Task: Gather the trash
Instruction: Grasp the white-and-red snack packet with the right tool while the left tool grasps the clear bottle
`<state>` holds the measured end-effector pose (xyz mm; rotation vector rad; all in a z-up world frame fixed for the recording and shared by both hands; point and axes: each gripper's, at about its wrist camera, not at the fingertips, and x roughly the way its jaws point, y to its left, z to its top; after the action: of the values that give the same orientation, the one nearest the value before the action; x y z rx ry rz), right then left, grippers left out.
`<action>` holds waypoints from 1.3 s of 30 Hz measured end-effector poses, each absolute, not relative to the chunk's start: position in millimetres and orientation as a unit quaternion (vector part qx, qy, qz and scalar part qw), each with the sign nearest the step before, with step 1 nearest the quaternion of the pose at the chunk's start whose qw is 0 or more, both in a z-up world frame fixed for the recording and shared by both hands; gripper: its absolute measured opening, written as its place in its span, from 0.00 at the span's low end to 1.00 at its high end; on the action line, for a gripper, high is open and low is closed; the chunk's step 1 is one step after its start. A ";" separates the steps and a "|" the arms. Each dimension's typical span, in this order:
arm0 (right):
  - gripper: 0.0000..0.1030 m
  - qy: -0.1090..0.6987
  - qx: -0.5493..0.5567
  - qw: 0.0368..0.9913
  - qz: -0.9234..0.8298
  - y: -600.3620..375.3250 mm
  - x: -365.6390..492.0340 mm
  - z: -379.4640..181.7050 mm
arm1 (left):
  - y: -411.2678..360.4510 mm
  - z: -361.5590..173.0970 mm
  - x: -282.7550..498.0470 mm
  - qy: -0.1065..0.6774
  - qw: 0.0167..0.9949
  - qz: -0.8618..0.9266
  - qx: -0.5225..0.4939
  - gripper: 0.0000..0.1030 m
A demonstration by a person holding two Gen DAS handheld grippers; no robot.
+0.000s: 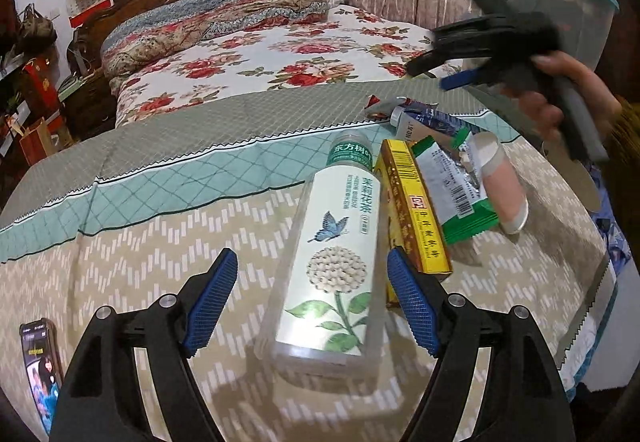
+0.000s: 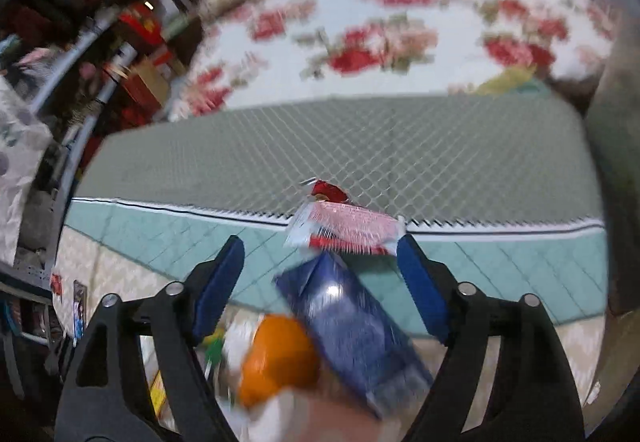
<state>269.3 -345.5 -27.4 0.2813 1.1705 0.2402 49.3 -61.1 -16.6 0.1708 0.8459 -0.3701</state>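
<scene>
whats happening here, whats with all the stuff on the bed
A person is clearing trash off a bed with a handheld gripper in each hand. The left gripper is open, its fingers on either side of a clear tea bottle lying on the blanket; the pads are not pressing on it. Beside the bottle lie a yellow box, a green-and-white wrapper and a pink tube. The right gripper is open too, above a blue packet and a red-and-white wrapper; that view is blurred.

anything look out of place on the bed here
Yes: litter on the bedspread. A clear tea bottle lies on its side, with a yellow box, a green-edged wrapper and a squeezed tube in a heap beside it.
</scene>
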 end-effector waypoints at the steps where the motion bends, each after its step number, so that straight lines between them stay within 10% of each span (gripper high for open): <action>1: 0.77 0.560 0.137 0.810 0.105 -344.2 277.1 -33.3 | -60.0 -17.6 50.5 0.409 0.891 -0.182 0.077 0.74; 9: 0.74 0.622 0.222 0.747 0.070 -359.3 299.9 -89.3 | -52.8 -27.7 52.3 0.410 0.883 -0.220 0.061 0.76; 12: 0.36 0.627 0.239 0.732 0.117 -347.5 305.5 -92.0 | -54.2 -28.5 53.8 0.411 0.877 -0.243 0.050 0.63; 17: 0.15 0.608 0.163 0.767 0.128 -311.3 315.8 -75.0 | -54.1 -26.7 47.4 0.406 0.877 -0.253 0.048 0.54; 32: 0.11 0.440 0.116 0.860 0.233 -266.2 178.6 36.0 | -40.7 -26.2 50.5 0.419 0.884 -0.207 0.023 0.79; 39: 0.11 0.395 0.136 0.885 0.205 -269.2 84.1 14.5 | -60.0 -39.7 48.2 0.422 0.881 -0.205 0.065 0.61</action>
<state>84.1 -269.2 14.5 0.2819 0.8213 0.4264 48.2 -60.0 -39.7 0.1356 0.8792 -0.4275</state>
